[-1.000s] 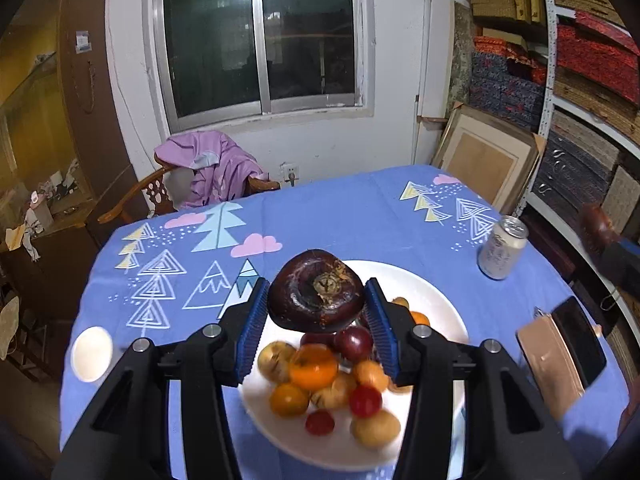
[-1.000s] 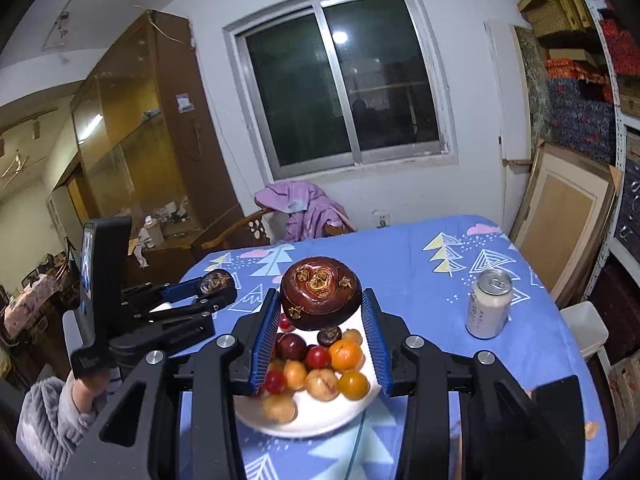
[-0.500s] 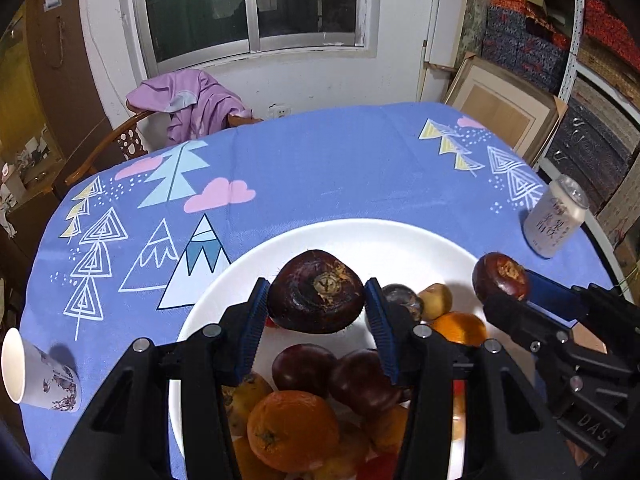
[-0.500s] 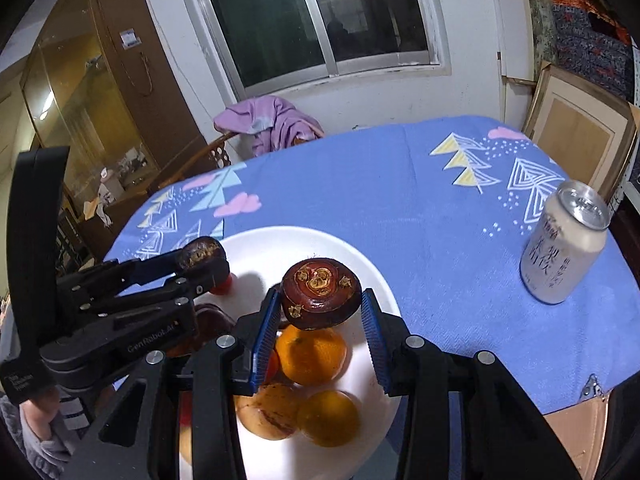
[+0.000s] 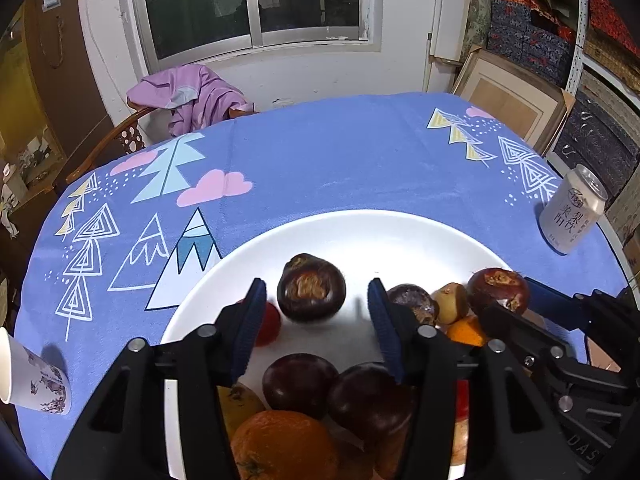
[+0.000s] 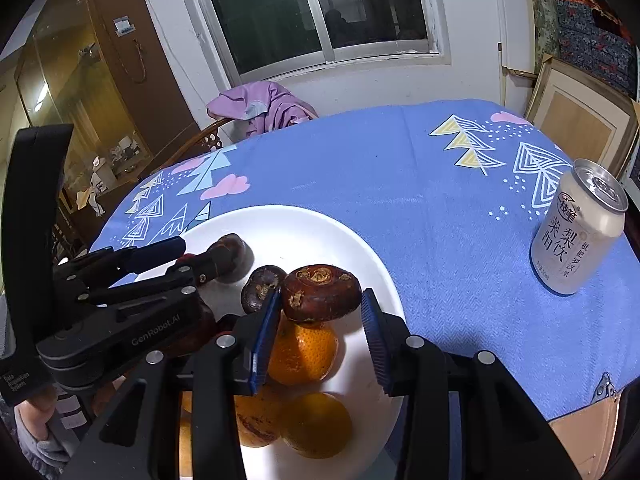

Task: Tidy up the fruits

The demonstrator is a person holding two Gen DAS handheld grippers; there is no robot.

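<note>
left to right: paper cup [image 5: 34, 376] at the tablecloth's [image 5: 320, 160] edge; left gripper [image 5: 316, 320] over the white plate [image 5: 360, 232], its jaws opening, the dark brown fruit [image 5: 311, 288] lying on the plate between the pads, touching neither; piled fruits [image 5: 298, 384] beneath; right gripper [image 6: 320, 320] clamped on a second brown fruit [image 6: 321, 293], held above an orange [image 6: 302, 350]; drink can [image 6: 576, 228] upright, well apart from the plate.
</note>
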